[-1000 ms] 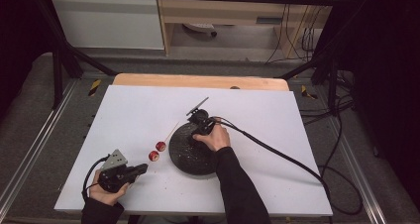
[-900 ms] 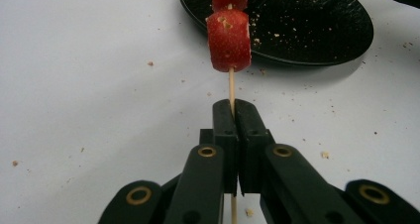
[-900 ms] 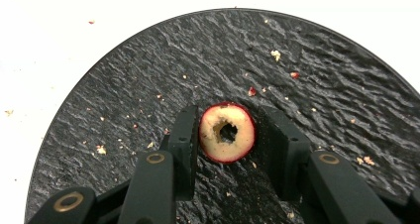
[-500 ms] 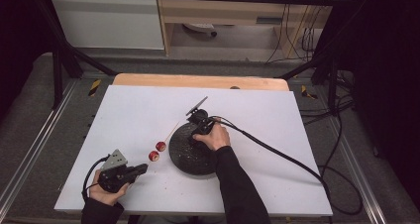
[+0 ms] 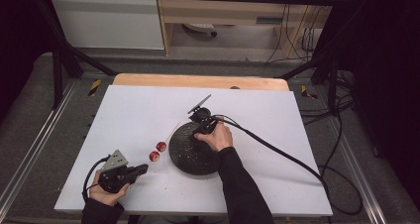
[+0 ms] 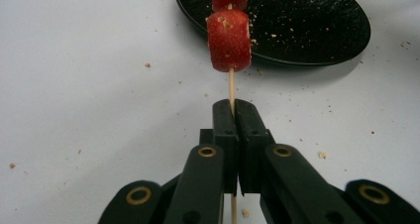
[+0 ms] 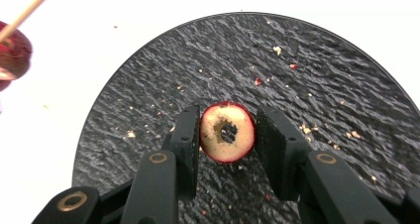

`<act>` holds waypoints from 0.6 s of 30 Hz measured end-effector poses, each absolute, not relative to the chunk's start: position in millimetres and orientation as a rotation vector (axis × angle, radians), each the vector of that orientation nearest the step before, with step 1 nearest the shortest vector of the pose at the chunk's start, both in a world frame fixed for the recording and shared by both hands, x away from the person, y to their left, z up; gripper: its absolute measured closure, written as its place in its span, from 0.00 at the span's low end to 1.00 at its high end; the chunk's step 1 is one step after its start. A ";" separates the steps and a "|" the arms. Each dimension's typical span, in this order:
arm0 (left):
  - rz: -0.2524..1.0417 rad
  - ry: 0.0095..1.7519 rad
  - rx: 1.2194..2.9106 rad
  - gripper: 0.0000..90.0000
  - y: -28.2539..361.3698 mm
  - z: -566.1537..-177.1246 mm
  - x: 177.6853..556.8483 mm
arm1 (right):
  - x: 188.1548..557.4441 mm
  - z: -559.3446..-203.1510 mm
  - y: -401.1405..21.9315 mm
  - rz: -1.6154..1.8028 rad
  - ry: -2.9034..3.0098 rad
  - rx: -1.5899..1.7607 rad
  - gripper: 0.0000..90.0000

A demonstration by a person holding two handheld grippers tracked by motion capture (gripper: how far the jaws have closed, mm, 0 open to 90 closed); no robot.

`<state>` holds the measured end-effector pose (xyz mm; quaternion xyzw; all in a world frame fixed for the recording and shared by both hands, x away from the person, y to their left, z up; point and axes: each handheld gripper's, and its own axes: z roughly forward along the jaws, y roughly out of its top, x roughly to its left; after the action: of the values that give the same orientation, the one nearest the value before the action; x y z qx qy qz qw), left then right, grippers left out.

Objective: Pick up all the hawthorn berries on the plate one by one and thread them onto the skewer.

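My left gripper (image 6: 233, 116) is clamped on the wooden skewer (image 6: 231, 87), which already carries two red fruit slices (image 6: 229, 39) over the tabletop (image 6: 89, 85) beside the black plate (image 7: 322, 70). My right gripper (image 7: 228, 135) pinches a cored fruit slice (image 7: 227, 133) just above that plate. Best approach, I judge: keep the skewer level, line its tip up with the slice's hole, push gently.
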<state>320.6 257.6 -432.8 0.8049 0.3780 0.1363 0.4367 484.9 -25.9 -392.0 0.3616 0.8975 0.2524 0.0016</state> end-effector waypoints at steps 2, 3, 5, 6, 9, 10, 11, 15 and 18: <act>0.338 0.940 2.001 0.98 256.9 -432.8 320.5 | 481.7 -389.3 -27.7 0.810 2.809 1.152 0.70; 0.338 0.940 2.000 0.98 256.6 -432.9 320.4 | 479.9 -388.0 -28.9 0.821 2.805 1.154 0.70; 0.337 0.938 2.002 0.98 255.9 -432.9 320.1 | 476.3 -385.8 -31.5 0.848 2.795 1.164 0.70; 0.338 0.937 2.003 0.98 255.7 -432.9 320.0 | 474.4 -385.0 -33.0 0.859 2.790 1.165 0.70; 0.343 0.937 2.001 0.98 255.1 -432.5 319.5 | 468.7 -383.4 -38.0 0.914 2.770 1.178 0.70; 0.343 0.937 2.001 0.98 254.8 -432.5 319.3 | 466.9 -382.9 -39.9 0.936 2.760 1.186 0.70; 0.342 0.937 2.001 0.98 254.7 -432.5 319.2 | 464.9 -382.7 -42.4 0.954 2.750 1.185 0.70; 0.343 0.932 2.001 0.98 253.4 -432.4 318.8 | 456.7 -384.2 -50.6 1.062 2.706 1.207 0.70; 0.343 0.927 2.000 0.98 252.3 -432.3 318.1 | 451.3 -387.0 -55.9 1.126 2.678 1.222 0.70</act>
<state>318.1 252.3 -432.3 0.8052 0.3733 0.1379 0.4397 451.3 -55.9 -387.0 0.3876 0.8497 0.3573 -0.0049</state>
